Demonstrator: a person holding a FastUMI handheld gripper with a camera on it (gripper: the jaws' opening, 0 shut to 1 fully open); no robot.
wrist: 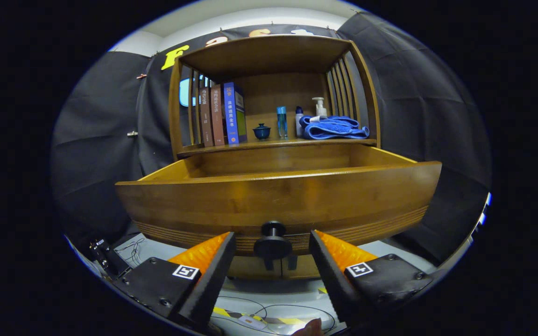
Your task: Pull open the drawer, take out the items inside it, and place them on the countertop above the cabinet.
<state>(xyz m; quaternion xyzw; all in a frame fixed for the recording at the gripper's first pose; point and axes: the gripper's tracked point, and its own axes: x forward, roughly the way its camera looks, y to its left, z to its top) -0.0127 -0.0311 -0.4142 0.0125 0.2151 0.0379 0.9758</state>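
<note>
- Ridged pads line the two fingers of the gripper (272, 249), which stand spread apart and released, touching nothing.
- Between the fingertips sits the round dark knob (272, 242) of the drawer (278, 198), with a clear gap on each side.
- Wooden and wide, the drawer stands pulled well out from the cabinet, so the opening step looks done.
- Its tall front panel hides the floor of the drawer; I cannot tell what items lie inside.
- Next move, as I judge it: lift the gripper over the front panel and reach down inside for whatever is there.
- Beyond the drawer, the countertop (269, 142) carries upright books (222, 114), a small lidded cup (261, 131), a slim blue bottle (281, 122), a pump bottle (318, 107) and a folded blue towel (334, 128).
</note>
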